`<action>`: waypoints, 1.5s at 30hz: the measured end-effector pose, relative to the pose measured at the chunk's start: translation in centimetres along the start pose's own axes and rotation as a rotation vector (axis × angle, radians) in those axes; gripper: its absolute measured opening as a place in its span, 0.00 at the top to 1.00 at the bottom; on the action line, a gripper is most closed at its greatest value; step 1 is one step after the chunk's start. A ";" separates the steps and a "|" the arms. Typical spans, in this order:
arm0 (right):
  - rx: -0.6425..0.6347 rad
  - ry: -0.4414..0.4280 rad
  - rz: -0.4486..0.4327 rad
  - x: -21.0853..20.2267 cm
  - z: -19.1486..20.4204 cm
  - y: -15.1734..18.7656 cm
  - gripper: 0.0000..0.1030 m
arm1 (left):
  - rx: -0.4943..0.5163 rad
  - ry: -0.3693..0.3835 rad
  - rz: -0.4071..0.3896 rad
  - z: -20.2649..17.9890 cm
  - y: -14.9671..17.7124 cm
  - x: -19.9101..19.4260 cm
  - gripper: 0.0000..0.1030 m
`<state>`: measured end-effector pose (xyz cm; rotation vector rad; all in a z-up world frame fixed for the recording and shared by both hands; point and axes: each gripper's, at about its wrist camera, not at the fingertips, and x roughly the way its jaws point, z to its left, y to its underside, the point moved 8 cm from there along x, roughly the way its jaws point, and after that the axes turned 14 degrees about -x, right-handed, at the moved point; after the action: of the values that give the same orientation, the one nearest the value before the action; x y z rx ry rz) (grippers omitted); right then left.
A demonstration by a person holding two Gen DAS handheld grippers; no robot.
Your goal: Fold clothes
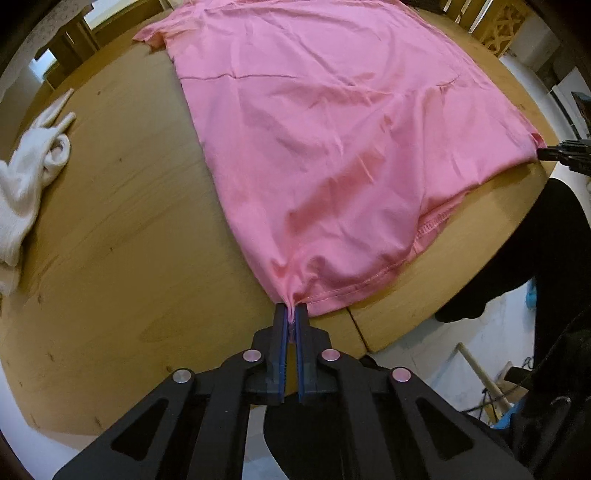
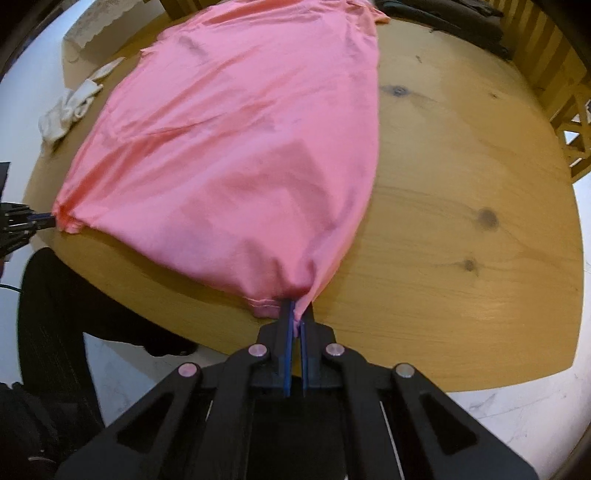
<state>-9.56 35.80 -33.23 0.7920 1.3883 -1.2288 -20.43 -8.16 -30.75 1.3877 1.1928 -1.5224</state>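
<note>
A pink T-shirt [image 1: 325,140] lies spread on the round wooden table [image 1: 122,258], its hem toward me. My left gripper [image 1: 293,308] is shut on the shirt's near left hem corner. My right gripper [image 2: 297,308] is shut on the near right hem corner of the shirt [image 2: 240,155]. The hem between them is lifted slightly off the table [image 2: 461,221]. The right gripper also shows at the right edge of the left wrist view [image 1: 543,153]; the left gripper shows at the left edge of the right wrist view [image 2: 50,219].
A white sock bundle [image 1: 29,177] lies on the table's left side, also seen in the right wrist view [image 2: 70,110]. Dark clothes [image 2: 454,22] lie at the far edge. Wooden chairs [image 2: 569,122] stand around the table. A person's dark trouser leg [image 1: 524,251] is at the near edge.
</note>
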 end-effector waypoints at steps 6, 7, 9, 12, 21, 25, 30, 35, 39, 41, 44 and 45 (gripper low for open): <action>0.079 -0.113 -0.170 -6.2 0.5 -3.1 0.97 | -0.040 0.056 -0.079 1.0 -1.0 -4.3 0.97; 0.089 -0.123 -0.194 -7.4 0.6 -3.4 0.97 | -0.040 0.059 -0.093 1.2 -1.1 -5.2 0.98; 0.114 -0.136 -0.243 -9.7 0.1 -4.2 0.97 | -0.038 0.063 -0.122 1.8 -1.5 -6.9 0.97; 0.125 -0.140 -0.282 -12.2 -0.7 -5.1 0.97 | -0.036 0.071 -0.165 2.6 -2.0 -9.6 0.97; 0.213 -0.126 -0.245 -13.2 -3.3 -4.5 0.97 | -0.028 0.107 -0.157 0.9 -1.6 -10.8 0.97; 0.209 0.080 0.030 -6.0 -6.0 -1.4 0.95 | -0.033 0.006 -0.031 2.0 -0.5 -5.6 0.91; 0.142 0.025 -0.019 -5.5 -3.5 -1.1 0.82 | -0.014 0.004 -0.057 0.9 0.0 -5.5 0.94; -0.064 -0.071 -0.008 -3.7 2.7 -2.7 0.68 | 0.176 0.112 -0.050 -6.5 0.0 -5.4 0.90; -0.113 -0.045 -0.001 -1.8 3.7 -4.0 0.68 | 0.252 0.136 -0.022 -10.2 -1.1 -3.5 0.87; -0.088 -0.017 -0.019 -1.3 2.6 -5.1 0.68 | 0.244 0.145 -0.029 -10.7 -2.2 -2.9 0.87; -0.079 0.049 -0.009 -0.4 1.3 -5.9 0.68 | 0.198 0.126 -0.040 -9.5 -3.9 -1.7 0.87; -0.081 0.056 0.001 0.0 1.0 -6.1 0.68 | 0.188 0.113 -0.036 -9.0 -4.3 -1.2 0.88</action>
<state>-14.96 33.30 -31.65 0.7761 1.4740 -1.1500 -21.64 1.64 -28.73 1.6019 1.1715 -1.6347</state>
